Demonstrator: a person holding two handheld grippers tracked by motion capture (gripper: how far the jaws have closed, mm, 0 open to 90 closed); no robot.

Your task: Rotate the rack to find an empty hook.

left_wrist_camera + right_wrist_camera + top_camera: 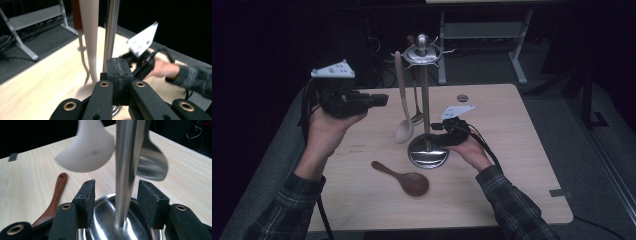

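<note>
Right gripper (pixel 116 195) fingers (pixel 86 197) apart, stand pole (pixel 126 170) between, untouched

Steel utensil stand (pixel 427 120) upright, mid-table

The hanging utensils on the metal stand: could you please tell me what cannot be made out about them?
- Beige ladle: blurred in the right gripper view, handle cut off by the top edge.
- Steel spoon: partly behind the stand's pole.
- Dark-handled utensil: cut off by the left gripper view's top edge, its bowl unidentifiable.
</note>
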